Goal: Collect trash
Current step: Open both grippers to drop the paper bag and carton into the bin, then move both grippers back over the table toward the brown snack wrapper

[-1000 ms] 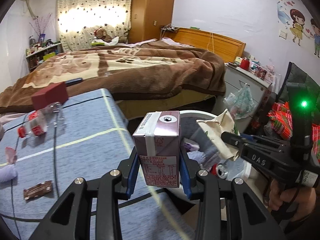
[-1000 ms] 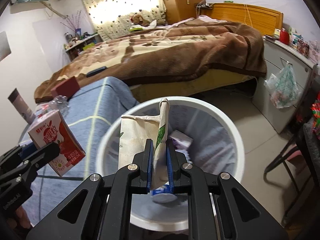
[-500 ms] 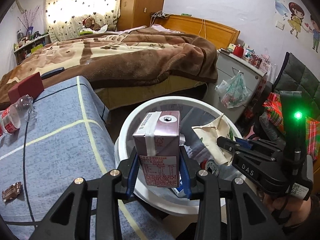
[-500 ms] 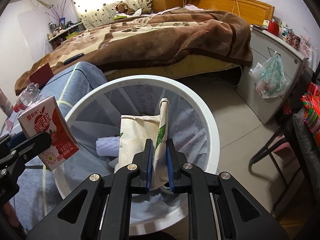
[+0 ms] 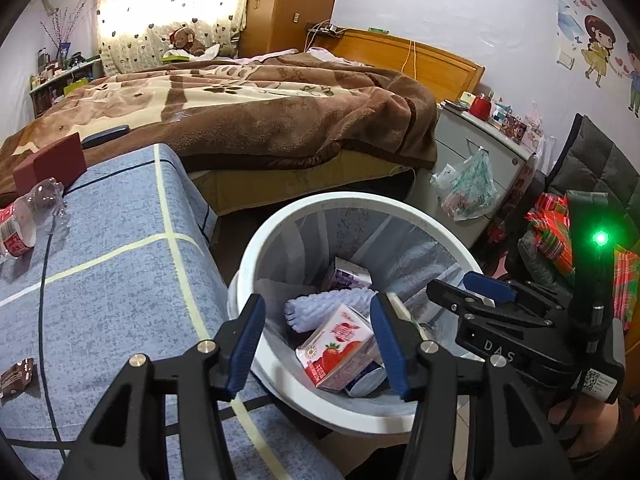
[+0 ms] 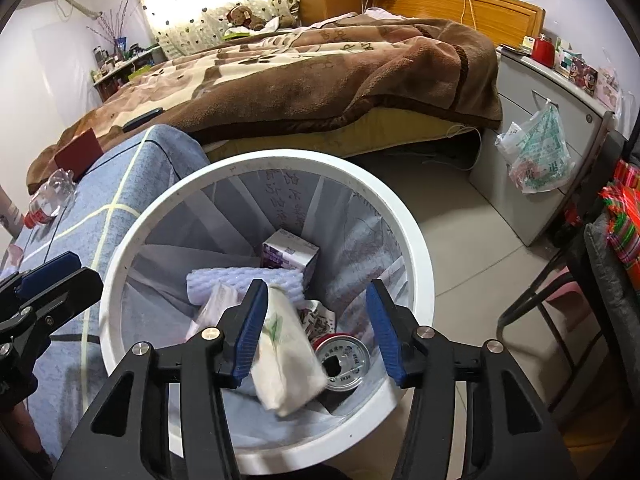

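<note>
Both claws, left [image 5: 318,338] and right [image 6: 316,322], are spread wide over the bin [image 5: 400,206]. The carton [image 5: 340,338] and bag [image 6: 286,360] fall in. Lift straight up, then reach for the bottle [image 5: 28,220].

Carton [image 5: 340,344], can [image 6: 342,360] and perhaps a paper bag [image 6: 286,360] inside bin [image 6: 416,240], beside table [image 5: 120,272].

A blue-grey fabric-covered table with pale yellow stripes [image 5: 120,264] carries a crushed clear plastic bottle with a red label [image 5: 28,220] near its far left edge, a dark red box [image 5: 52,164] behind that bottle, and a brown snack wrapper [image 5: 16,374] nearer the camera.
</note>
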Demonstrator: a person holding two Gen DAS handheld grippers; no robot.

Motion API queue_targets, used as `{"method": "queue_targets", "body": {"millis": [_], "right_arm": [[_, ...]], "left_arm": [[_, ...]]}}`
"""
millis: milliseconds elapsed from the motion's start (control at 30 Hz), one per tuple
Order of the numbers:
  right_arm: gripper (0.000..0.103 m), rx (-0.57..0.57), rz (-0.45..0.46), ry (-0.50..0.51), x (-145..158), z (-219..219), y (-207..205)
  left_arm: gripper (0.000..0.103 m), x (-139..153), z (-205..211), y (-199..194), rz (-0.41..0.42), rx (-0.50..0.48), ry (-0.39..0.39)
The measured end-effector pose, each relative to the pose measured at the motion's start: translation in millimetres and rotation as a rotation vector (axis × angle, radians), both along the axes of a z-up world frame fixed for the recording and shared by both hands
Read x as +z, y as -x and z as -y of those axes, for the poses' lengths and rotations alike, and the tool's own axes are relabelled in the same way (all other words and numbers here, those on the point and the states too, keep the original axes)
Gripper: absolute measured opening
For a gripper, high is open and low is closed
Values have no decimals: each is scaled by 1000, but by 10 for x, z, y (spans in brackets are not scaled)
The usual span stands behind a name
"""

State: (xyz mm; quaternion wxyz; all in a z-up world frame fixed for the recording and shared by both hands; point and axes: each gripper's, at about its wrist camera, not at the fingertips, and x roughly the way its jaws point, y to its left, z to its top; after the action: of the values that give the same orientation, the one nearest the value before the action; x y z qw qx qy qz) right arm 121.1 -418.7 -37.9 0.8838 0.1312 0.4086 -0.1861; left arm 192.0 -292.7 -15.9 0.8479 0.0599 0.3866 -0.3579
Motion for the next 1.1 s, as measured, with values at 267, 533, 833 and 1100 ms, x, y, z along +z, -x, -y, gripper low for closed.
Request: {"method": "queue_targets", "body": {"millis": [267, 533, 833, 1100], "right_arm": [[53, -1, 18, -4, 29, -67, 4], [53, 26, 47, 1, 85, -181, -1], [53, 105, 88, 8, 181, -476, -89], [53, 174, 115, 24, 274, -784, -158]], "left_arm": [[57, 52, -162, 1, 14, 33, 9], [57, 144, -442, 8, 43, 67, 21], [57, 239, -948, -28, 72, 154, 24], [58, 279, -1412, -51, 89, 232, 33]]}}
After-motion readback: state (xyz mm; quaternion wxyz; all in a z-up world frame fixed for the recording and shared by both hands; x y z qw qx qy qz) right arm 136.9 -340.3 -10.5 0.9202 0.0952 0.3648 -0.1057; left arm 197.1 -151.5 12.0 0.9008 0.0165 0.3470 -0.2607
